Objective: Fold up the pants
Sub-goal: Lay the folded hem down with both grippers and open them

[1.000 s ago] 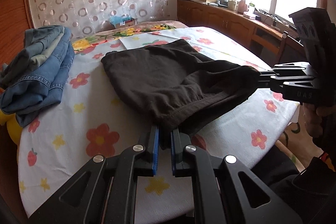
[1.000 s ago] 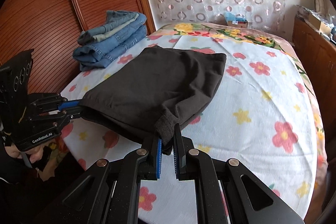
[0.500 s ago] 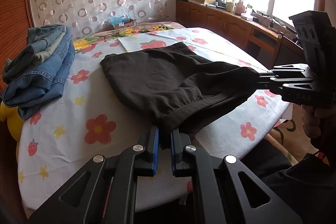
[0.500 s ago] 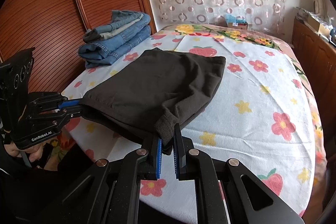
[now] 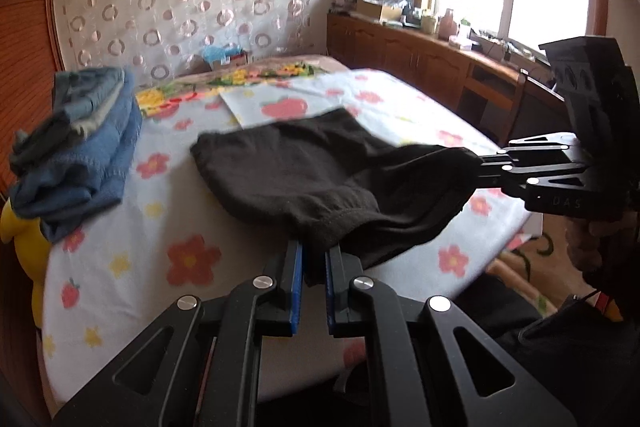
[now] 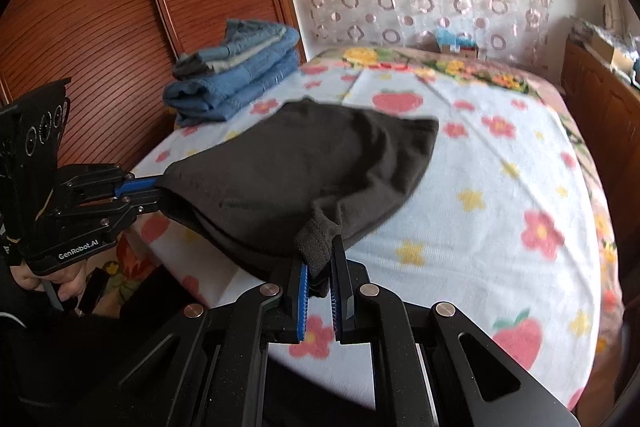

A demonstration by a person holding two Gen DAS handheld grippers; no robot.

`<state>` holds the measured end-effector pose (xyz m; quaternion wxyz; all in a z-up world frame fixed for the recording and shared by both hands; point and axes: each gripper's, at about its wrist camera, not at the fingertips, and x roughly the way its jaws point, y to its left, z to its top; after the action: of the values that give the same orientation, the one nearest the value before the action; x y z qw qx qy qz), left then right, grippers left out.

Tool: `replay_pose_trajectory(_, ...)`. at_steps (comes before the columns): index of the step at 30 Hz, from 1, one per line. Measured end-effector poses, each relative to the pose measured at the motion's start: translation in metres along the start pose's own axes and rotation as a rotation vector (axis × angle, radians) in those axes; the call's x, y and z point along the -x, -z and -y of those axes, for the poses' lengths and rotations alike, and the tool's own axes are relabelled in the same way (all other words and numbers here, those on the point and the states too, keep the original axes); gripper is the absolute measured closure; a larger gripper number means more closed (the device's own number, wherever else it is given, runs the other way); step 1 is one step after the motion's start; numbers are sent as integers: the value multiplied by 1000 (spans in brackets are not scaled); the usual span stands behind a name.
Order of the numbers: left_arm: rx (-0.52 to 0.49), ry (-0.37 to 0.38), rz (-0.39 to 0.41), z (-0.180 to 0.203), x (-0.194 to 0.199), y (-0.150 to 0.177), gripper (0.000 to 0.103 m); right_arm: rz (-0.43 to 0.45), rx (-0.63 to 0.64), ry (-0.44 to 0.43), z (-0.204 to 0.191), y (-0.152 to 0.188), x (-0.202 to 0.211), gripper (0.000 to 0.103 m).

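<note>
Pants (image 5: 320, 171), black and folded over, hang stretched between my two tools above the near edge of the flowered bed (image 6: 500, 219), their far end lying on the sheet. My left gripper (image 5: 314, 267) is clamped on one near corner, my right gripper (image 6: 318, 277) on the other. Folded jeans (image 6: 240, 75) sit stacked by the wooden wall (image 6: 100, 7).

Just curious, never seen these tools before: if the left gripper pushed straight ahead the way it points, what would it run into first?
The black pants already clamped in the left gripper; its jaws would likely just bunch them forward over the floral bedsheet.
</note>
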<state>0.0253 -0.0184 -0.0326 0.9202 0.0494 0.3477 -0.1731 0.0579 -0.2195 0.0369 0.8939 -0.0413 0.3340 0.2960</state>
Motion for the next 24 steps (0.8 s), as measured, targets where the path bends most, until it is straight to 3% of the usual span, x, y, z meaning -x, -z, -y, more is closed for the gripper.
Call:
replay_pose_trajectory(9,22,-16,13,-37,-37,-50,93,83,-42,18,24,-57,-22,94)
replay_pose_trajectory(15,64,-17,-36,-63,-79,-72,93,62,-86,53,49,-83,-67,94)
replay_pose_trajectory(24,68,-39,-78,-70,-108,-83,92,20,-110,79,51,-101,-115,94)
